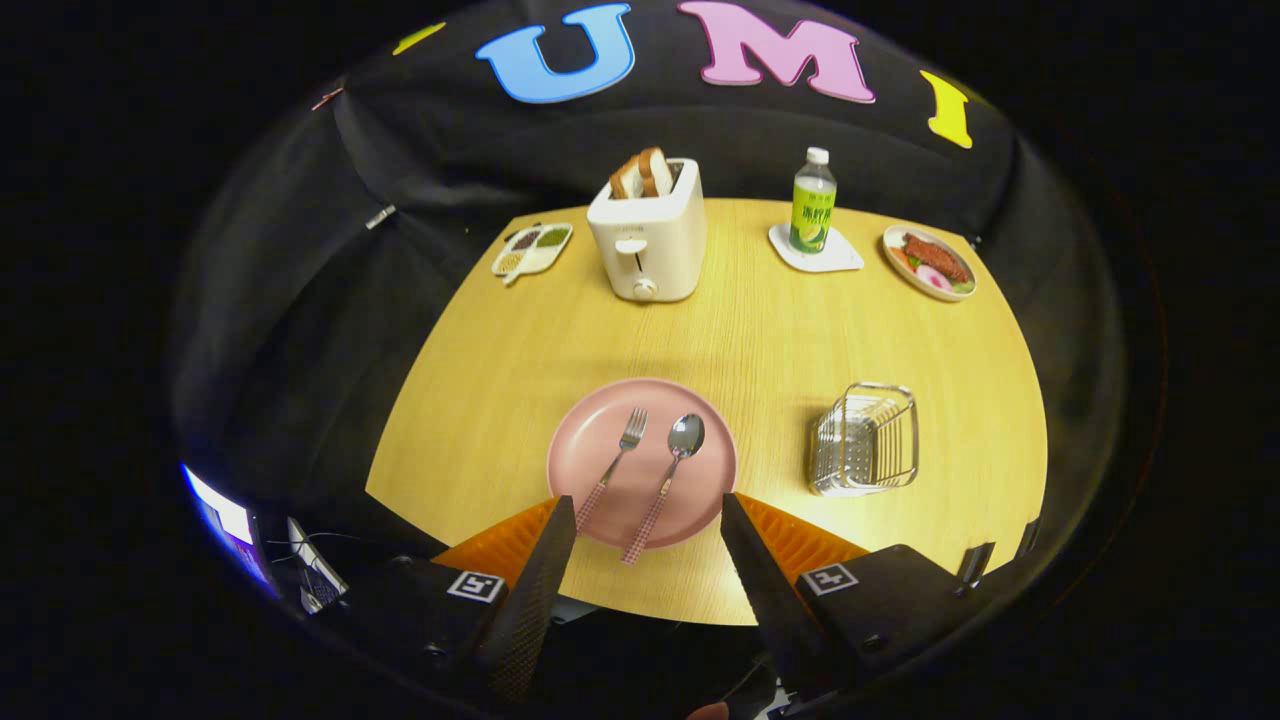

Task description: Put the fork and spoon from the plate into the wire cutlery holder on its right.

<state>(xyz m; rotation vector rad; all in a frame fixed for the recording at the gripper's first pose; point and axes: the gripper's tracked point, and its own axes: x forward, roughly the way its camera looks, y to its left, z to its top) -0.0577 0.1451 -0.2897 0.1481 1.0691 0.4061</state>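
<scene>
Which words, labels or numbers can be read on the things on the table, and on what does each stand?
None can be read.
Bottle: label print too small and blurred.
Toaster: faint mark on the front, too small.
Gripper, open above the plate: square black-and-white marker patterns, no words.

We see a pale wooden table against black cloth walls. At its near-left corner something glows, perhaps a screen.
</scene>
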